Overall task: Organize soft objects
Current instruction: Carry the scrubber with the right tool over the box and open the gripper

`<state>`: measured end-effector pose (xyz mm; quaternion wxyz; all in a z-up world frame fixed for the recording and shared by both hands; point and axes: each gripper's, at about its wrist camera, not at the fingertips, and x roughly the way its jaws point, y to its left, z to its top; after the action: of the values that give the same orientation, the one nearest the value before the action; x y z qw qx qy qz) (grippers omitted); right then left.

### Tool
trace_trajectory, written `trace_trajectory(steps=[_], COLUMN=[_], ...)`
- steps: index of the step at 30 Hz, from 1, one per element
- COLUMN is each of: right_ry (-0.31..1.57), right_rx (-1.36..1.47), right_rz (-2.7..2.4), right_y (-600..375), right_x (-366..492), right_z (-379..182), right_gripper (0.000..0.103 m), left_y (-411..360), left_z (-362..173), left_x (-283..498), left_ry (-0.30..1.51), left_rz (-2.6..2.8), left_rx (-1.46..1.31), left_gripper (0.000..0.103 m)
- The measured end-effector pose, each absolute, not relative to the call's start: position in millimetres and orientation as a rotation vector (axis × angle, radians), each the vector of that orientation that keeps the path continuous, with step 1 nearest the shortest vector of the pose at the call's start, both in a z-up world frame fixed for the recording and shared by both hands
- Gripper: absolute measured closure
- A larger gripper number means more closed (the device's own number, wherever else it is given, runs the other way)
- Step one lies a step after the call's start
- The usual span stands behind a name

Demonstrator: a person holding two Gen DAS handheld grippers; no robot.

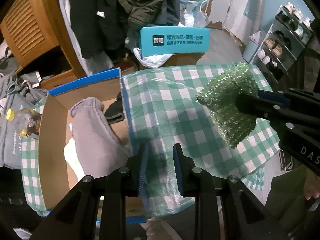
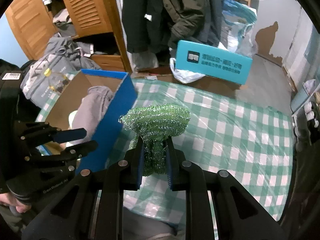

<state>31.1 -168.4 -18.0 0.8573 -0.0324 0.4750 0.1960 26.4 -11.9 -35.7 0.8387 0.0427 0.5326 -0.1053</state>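
A green glittery scrubbing cloth hangs bunched above the green-checked tablecloth, with my right gripper shut on its lower part. In the left wrist view the same cloth and right gripper come in from the right. A cardboard box with blue outer walls stands on the left; a grey garment and a black item lie inside. My left gripper hovers by the box's near right wall, its jaws a little apart with nothing between them. It also shows as the left gripper beside the box.
A teal printed box sits on cardboard behind the table. Dark coats hang in front of a wooden wardrobe. A shoe rack stands at the right. Grey clothes and a bottle with a yellow cap lie left of the box.
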Motion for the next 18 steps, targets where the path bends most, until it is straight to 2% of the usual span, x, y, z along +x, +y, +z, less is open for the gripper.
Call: trace_trajectory(steps=[18], right_ry=[0.983], right_rx=[-0.109], right_rz=[0.521], right_y=[-93], right_x=[36], right_z=[-8], right_gripper=[0.086], left_y=[55], left_z=[-27], left_x=[18], left_ry=[1.094], left_rz=[-0.138], left_rx=[0.012], left_gripper=[0.077])
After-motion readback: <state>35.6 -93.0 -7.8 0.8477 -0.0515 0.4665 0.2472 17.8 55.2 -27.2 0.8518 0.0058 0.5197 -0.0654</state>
